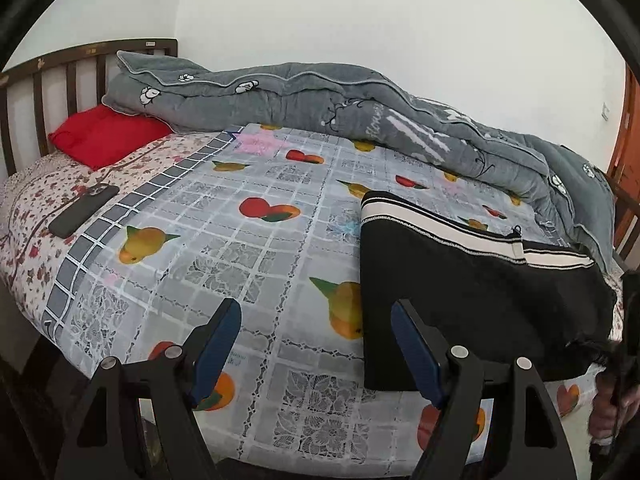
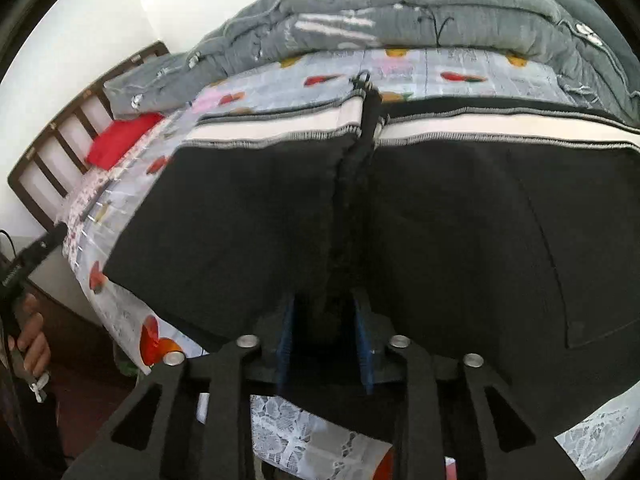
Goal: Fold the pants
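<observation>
In the left wrist view, the left hand-held gripper (image 1: 316,338) hangs above the near edge of the bed (image 1: 208,240) with its two blue pads wide apart and nothing between them. The black pants (image 1: 472,304) lie folded on the fruit-print sheet, to the right of this gripper, with the striped waistband (image 1: 460,232) toward the far side. A dark phone (image 1: 84,210) rests on the floral part of the sheet, near a red pillow (image 1: 106,134), and a grey quilt (image 1: 360,108) is heaped along the wall. In the right wrist view, the right hand-held gripper (image 2: 326,340) is narrow, its blue pads pressed on the dark middle seam of the pants (image 2: 460,232) at their near edge. The waistband (image 2: 480,130) runs across the far side, below the quilt (image 2: 440,16).
</observation>
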`<state>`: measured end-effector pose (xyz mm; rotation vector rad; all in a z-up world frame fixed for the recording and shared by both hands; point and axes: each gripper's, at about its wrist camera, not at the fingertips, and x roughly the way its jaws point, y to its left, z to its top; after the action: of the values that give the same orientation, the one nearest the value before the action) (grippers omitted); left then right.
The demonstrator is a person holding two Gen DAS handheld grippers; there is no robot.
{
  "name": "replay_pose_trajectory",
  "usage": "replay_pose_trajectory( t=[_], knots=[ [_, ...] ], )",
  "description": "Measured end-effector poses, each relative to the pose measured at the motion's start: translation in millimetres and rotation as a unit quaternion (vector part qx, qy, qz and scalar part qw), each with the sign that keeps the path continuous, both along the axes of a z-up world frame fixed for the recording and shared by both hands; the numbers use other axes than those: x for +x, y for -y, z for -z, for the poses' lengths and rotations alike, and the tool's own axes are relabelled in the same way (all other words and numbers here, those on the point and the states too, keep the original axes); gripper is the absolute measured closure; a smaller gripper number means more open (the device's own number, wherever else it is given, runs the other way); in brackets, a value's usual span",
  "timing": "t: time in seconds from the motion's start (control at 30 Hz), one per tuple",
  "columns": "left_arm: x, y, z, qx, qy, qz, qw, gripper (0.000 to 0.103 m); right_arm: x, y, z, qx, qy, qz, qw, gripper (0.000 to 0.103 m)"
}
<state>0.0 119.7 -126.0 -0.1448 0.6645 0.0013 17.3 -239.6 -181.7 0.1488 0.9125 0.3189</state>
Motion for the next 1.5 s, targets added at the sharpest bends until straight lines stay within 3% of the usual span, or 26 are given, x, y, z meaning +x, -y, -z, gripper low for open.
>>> replay_pose_trajectory(
  t=[0.03,0.1,0.2,0.27,0.33,0.37,0.4,0.47,0.5,0.57,0.63,0.67,0.77,0.9,0.97,1.07,1.2,1.33,1.5],
  knots=[
    [-1.3,0.6,0.1,0.004,0.001,0.000,1.0000,0.027,-1.5,5.3,-7.5,0.007,0.009,0.009,1.000,0.063],
    [-1.3,1.1,1.0,0.011,0.002,0.000,0.9999,0.027,0.0,13.7,-19.1,0.010,0.035,0.031,0.999,0.041],
    [2.5,1.0,3.0,-0.002,-0.004,0.002,1.0000,0.027,21.3,24.1,-22.1,0.020,0.038,0.045,0.998,0.038],
    [5.3,4.3,4.5,-0.007,-0.005,0.007,0.9999,0.027,43.3,25.6,-13.0,0.050,0.014,0.053,0.997,0.038],
    [9.2,10.0,7.2,-0.004,-0.009,0.012,0.9999,0.027,64.5,21.1,-1.1,0.067,-0.018,0.045,0.997,0.045],
    [10.5,12.4,8.2,-0.002,-0.011,0.014,0.9998,0.027,69.6,13.4,2.5,0.049,-0.016,0.040,0.998,0.071],
    [12.2,15.7,9.2,0.001,-0.012,0.017,0.9998,0.027,71.7,6.8,2.5,0.032,-0.008,0.030,0.999,0.083],
    [13.6,20.1,10.6,0.008,-0.015,0.020,0.9997,0.027,62.6,6.0,-10.4,0.021,0.029,0.020,0.999,0.088],
    [13.5,21.4,11.1,0.010,-0.014,0.022,0.9996,0.027,56.3,13.2,-16.6,0.040,0.045,0.023,0.998,0.094],
    [14.7,22.5,13.4,0.005,-0.017,0.023,0.9996,0.027,47.2,32.0,-17.4,0.085,0.048,0.039,0.994,0.094],
    [19.7,25.6,17.3,-0.005,-0.026,0.031,0.9992,0.027,50.6,31.1,-2.8,0.064,0.027,0.051,0.996,0.088],
    [23.4,29.0,19.4,-0.006,-0.031,0.031,0.9990,0.027,52.5,23.3,6.6,0.030,0.018,0.047,0.998,0.084],
    [26.7,41.1,21.7,-0.003,-0.033,0.041,0.9986,0.027,38.4,17.5,-4.0,-0.009,0.037,0.056,0.998,0.069],
    [30.5,56.6,31.7,0.019,-0.041,0.046,0.9979,0.027,2.1,20.0,-25.6,-0.006,0.070,0.070,0.995,0.061],
    [35.7,62.3,43.9,0.027,-0.065,0.037,0.9968,0.027,-6.0,12.6,-18.8,-0.025,0.067,0.048,0.996,0.061],
    [42.7,72.6,63.5,0.040,-0.103,0.032,0.9934,0.027,-9.0,1.4,6.8,-0.062,0.049,0.039,0.996,0.052],
    [39.0,77.0,57.1,0.033,-0.098,0.045,0.9936,0.027,-15.0,-1.9,-0.3,-0.063,0.056,0.044,0.996,0.050],
    [41.2,78.9,39.5,0.020,-0.076,0.044,0.9959,0.027,-34.3,32.1,-24.5,-0.058,0.089,0.071,0.992,0.047],
    [61.1,91.9,30.4,-0.009,-0.070,0.039,0.9968,0.029,-62.3,123.4,-44.3,-0.083,0.113,0.176,0.974,0.039]
  ],
)
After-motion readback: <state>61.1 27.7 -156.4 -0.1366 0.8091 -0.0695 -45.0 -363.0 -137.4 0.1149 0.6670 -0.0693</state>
